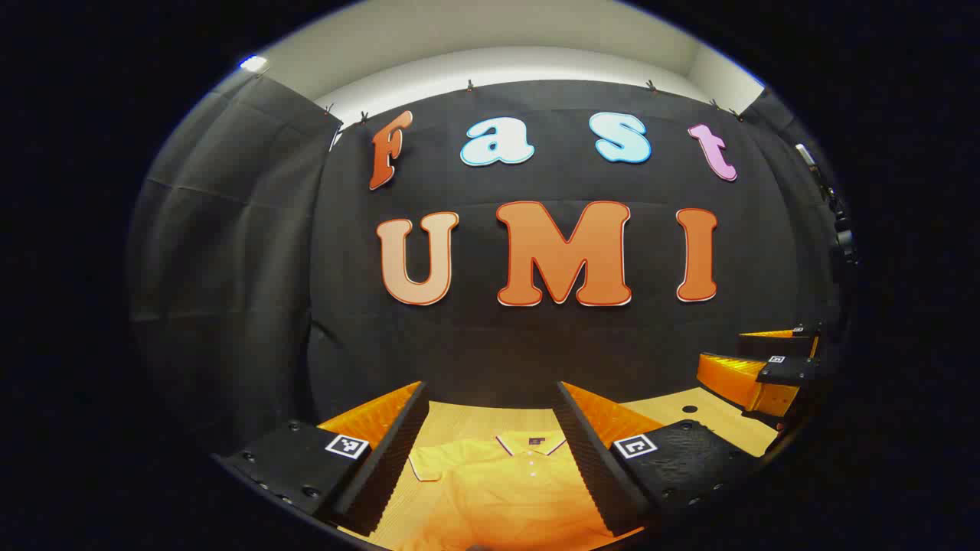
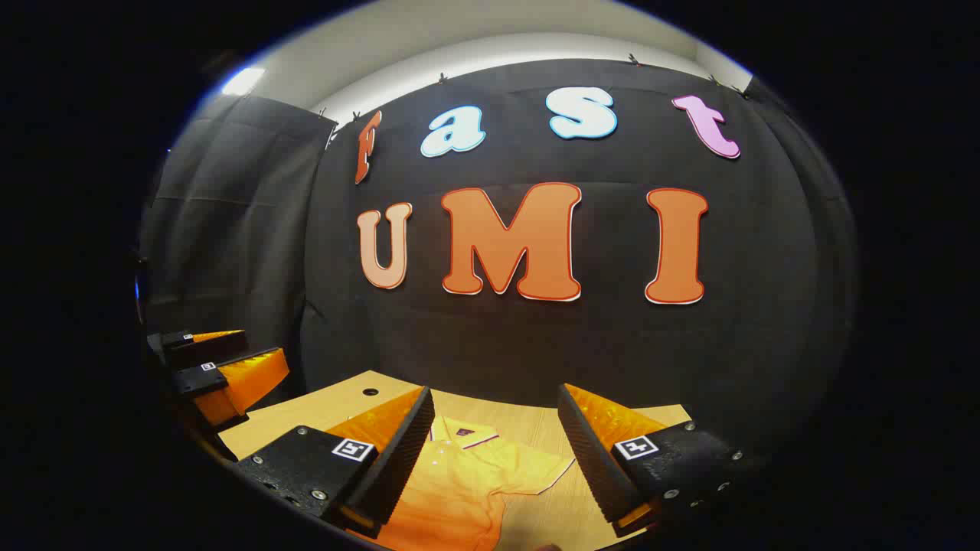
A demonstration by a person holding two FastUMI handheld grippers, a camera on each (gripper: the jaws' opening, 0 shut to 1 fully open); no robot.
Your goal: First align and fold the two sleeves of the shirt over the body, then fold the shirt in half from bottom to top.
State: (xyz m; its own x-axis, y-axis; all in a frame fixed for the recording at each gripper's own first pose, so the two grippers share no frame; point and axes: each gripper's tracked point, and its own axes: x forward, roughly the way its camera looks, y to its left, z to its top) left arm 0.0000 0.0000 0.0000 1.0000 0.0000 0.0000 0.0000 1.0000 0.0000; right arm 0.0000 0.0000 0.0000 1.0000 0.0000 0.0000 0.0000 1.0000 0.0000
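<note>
A yellow polo shirt [image 1: 498, 486] lies flat on the wooden table [image 1: 475, 417], collar towards the far wall, buttons showing. My left gripper [image 1: 490, 390] hovers above it, open, its fingers framing the collar and one short sleeve [image 1: 429, 465]. In the right gripper view the shirt [image 2: 459, 482] lies below my right gripper [image 2: 494, 392], which is open too, with the other sleeve [image 2: 536, 463] spread between its fingers. Nothing is held. Each gripper also appears in the other's view: the right gripper [image 1: 766, 366] off to the right, the left gripper [image 2: 222, 363] off to the left.
The black cloth wall stands right behind the table's far edge. A small round hole [image 1: 689, 409] marks the tabletop near the far corner, and the same hole [image 2: 370, 391] appears in the right gripper view. Bare wood [image 2: 551, 513] lies beside the shirt.
</note>
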